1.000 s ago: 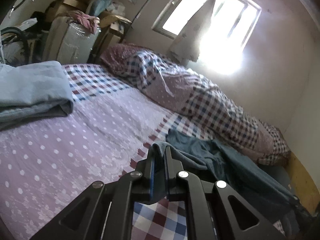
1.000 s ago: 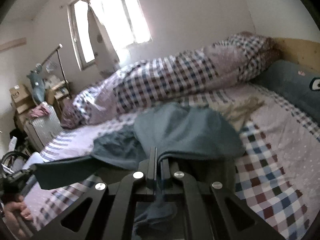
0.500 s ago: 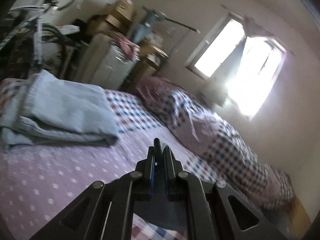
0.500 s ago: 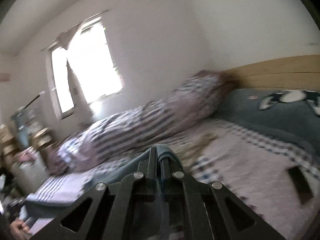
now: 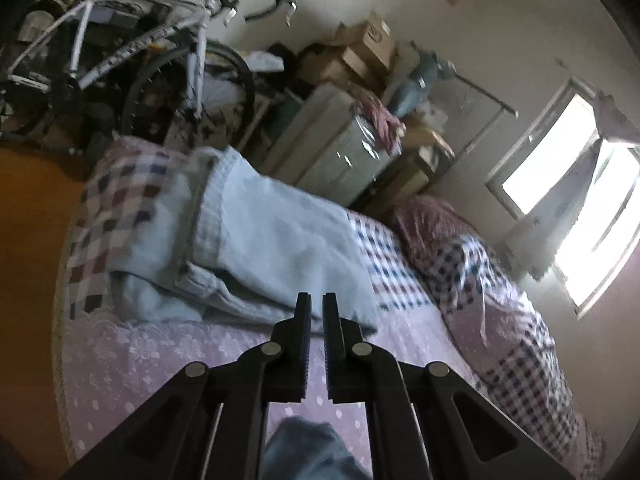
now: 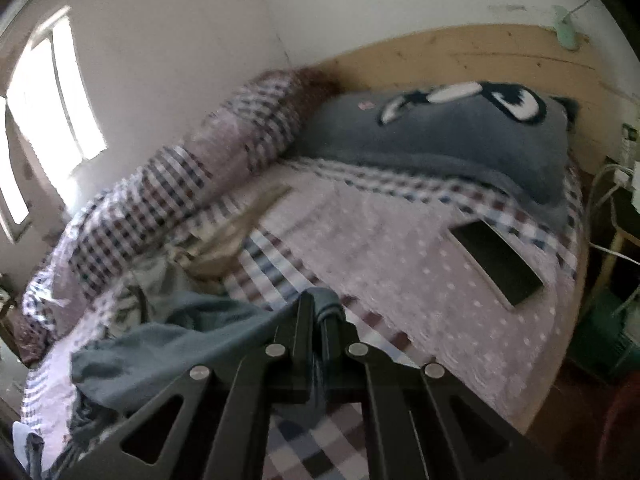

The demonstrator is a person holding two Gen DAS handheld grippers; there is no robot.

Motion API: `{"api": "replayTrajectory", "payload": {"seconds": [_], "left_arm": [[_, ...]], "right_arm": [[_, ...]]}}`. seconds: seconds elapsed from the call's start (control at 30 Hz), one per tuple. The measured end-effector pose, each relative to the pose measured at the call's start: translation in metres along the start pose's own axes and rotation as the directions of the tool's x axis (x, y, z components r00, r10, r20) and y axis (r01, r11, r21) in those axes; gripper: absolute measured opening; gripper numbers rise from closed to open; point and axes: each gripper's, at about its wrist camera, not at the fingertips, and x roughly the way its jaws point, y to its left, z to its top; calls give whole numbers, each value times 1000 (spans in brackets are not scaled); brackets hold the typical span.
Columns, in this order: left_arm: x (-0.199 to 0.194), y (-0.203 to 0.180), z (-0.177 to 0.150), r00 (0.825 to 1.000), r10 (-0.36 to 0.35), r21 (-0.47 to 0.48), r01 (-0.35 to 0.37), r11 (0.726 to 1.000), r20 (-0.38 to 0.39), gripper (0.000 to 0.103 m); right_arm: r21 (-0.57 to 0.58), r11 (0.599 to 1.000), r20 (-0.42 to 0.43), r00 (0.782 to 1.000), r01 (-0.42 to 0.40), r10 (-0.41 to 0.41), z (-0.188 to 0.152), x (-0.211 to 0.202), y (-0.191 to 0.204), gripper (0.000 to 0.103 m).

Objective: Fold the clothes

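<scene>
The right gripper (image 6: 317, 314) has its jaws clamped on a bunched edge of a dark blue-grey garment (image 6: 168, 354). A fold of the cloth pokes up between the jaw tips, and the rest trails away to the left across the bed (image 6: 384, 248), lying crumpled on the pink dotted and checked sheet. Beyond it a beige piece of clothing (image 6: 236, 232) lies against a long rolled checked quilt (image 6: 160, 200) that runs along the wall side of the bed. A grey-blue pillow (image 6: 452, 140) with a cartoon eye print sits at the head end against the wooden headboard (image 6: 460, 56), and a dark flat phone (image 6: 498, 260) lies on the sheet near the bed's right edge.

The left gripper (image 5: 316, 312) has its jaws drawn together with only a thin slit between them and nothing in it. Ahead of it, a folded light blue garment (image 5: 256, 248) rests near the foot corner of the bed. A patch of blue cloth (image 5: 312, 452) shows below the gripper. A white bicycle (image 5: 132, 52) and stacked cardboard boxes (image 5: 360, 52) stand past the foot of the bed.
</scene>
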Motion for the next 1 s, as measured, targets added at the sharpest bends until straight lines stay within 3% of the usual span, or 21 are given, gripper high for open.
{"api": "replayTrajectory", "payload": {"seconds": [0.1, 0.13, 0.2, 0.27, 0.33, 0.4, 0.47, 0.53, 0.63, 0.77, 0.83, 1.0], "left_arm": [[4, -12, -9, 996, -65, 32, 67, 997, -52, 8], [5, -17, -13, 994, -90, 41, 93, 995, -69, 14], [7, -27, -20, 985, -138, 57, 144, 988, -102, 30], [8, -37, -28, 973, -189, 62, 198, 978, -136, 62], [6, -45, -36, 958, -234, 50, 245, 968, -164, 75], [4, -55, -44, 954, -244, 60, 258, 964, -174, 82], [4, -65, -54, 943, -266, 65, 283, 957, -201, 83], [7, -75, -64, 924, -295, 57, 317, 947, -242, 83], [19, -87, -86, 852, -370, 1, 399, 917, -371, 83], [35, -105, -113, 732, -426, -52, 474, 879, -532, 83], [41, -114, -127, 669, -435, -64, 503, 862, -602, 83], [45, -133, -153, 549, -438, -64, 570, 819, -712, 83]], "right_arm": [[-7, 1000, -23, 1000, 12, -12, -5, 1, -2, 2], [-17, 1000, -33, 999, 13, -13, -7, 0, -1, 3], [-41, 999, -63, 998, 6, -8, -10, 1, 0, 7], [-59, 998, -96, 995, -7, 1, -15, 0, -1, 9], [-75, 997, -131, 991, -19, 9, -20, -2, -3, 15], [-103, 994, -162, 987, -42, 25, -26, -6, -3, 38], [-163, 985, -166, 986, -60, 32, -32, -16, 1, 47], [-207, 977, -157, 987, -60, 27, -36, -27, 4, 50], [-249, 962, -150, 986, -110, 74, -40, -45, 13, 54], [-322, 925, -121, 978, -203, 172, -48, -65, 45, 66], [-372, 892, -121, 966, -259, 230, -56, -71, 66, 72], [-428, 811, -167, 917, -398, 362, -81, -70, 116, 74]]}}
